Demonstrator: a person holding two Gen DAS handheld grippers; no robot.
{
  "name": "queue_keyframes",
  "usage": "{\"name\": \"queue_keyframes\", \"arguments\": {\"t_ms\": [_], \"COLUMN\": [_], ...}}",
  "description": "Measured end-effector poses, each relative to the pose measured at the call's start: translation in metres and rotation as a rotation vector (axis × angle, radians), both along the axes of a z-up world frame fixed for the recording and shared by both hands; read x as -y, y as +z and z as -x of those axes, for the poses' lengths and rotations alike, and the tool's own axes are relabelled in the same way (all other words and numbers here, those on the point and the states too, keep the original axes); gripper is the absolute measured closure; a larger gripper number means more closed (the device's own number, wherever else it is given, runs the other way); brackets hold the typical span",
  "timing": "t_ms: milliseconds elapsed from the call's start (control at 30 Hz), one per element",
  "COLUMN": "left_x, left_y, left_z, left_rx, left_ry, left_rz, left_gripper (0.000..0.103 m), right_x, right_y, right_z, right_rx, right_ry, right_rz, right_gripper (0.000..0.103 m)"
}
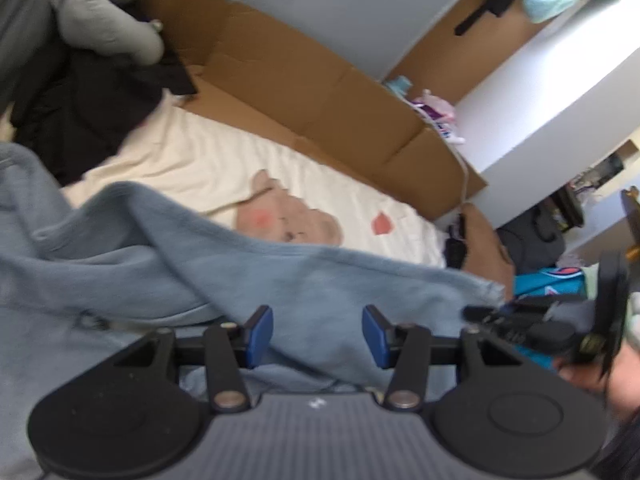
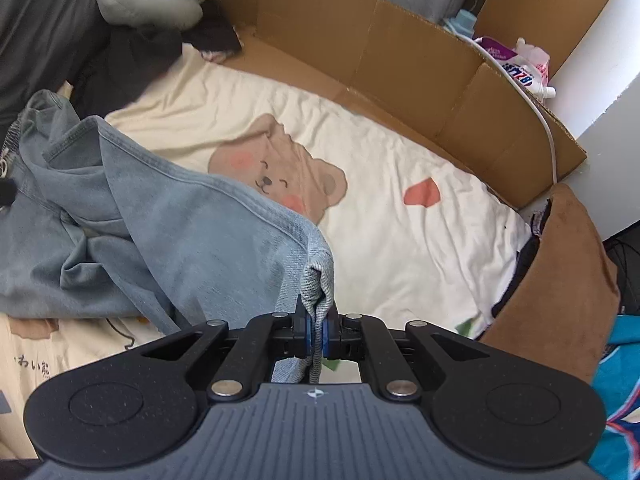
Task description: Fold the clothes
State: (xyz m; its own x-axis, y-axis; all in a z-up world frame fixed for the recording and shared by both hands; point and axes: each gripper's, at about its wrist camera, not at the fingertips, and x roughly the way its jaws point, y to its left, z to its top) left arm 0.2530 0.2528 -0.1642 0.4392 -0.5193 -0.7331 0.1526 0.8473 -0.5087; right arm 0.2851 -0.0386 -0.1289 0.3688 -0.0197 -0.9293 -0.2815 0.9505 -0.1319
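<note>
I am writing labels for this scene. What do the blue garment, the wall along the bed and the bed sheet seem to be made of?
Blue garment: looks like washed cotton knit or soft denim, matte; stitched hem, faded tone, looped grey inside at the pinched corner.
Wall: corrugated cardboard, plain brown with fold creases.
Bed sheet: thin woven fabric, probably cotton; cream, wrinkled, with a printed bear.

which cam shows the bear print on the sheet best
The right wrist view: the bear print is sharp, with face, cheeks and ear visible, only its lower edge covered by the blue jeans. The left wrist view shows it blurred and half hidden behind the jeans.
</note>
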Motion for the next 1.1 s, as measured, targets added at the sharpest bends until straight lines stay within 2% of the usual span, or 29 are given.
{"name": "queue_keyframes", "arguments": {"t_ms": [133,300,467,567,733,967,1100], "left_x": [-0.017,-0.041,-0.059,-0.067,-0.08,-0.104,-0.124], "left_y": [0.002,0.001,0.006,0.001,-0.009,-0.034,-0.05], "left_z": [0.01,0.021,0.031,0.029,0.015,-0.03,-0.06], "left_rx": [0.003,-0.011,-0.008,-0.026,-0.047,-0.058,-0.063], "left_ry": [0.026,0.127,0.193,0.246,0.361,0.45,0.493], "left_rz": [-0.043,-0.114,-0.199,-0.244,-0.291,-0.343,-0.36], "left_gripper": [0.05,0.05,0.05,0.05,0.05,0.05,0.05], "right_x": [-0.007,-0.003,0.0,0.006,0.039,0.097,0.12], "right_y": [0.011,0.018,0.009,0.008,-0.002,-0.04,-0.056], "right_z": [-0.02,-0.034,-0.046,-0.047,-0.053,-0.061,-0.068], "right_rx": [-0.088,-0.121,-0.185,-0.183,-0.113,-0.023,-0.023], "right_ry": [0.045,0.109,0.266,0.311,0.25,0.145,0.056], "right_rz": [0.051,0.044,0.071,0.012,-0.119,-0.178,-0.248], "right_gripper": [0.1,0.1,0.1,0.1,0.1,0.1,0.1]}}
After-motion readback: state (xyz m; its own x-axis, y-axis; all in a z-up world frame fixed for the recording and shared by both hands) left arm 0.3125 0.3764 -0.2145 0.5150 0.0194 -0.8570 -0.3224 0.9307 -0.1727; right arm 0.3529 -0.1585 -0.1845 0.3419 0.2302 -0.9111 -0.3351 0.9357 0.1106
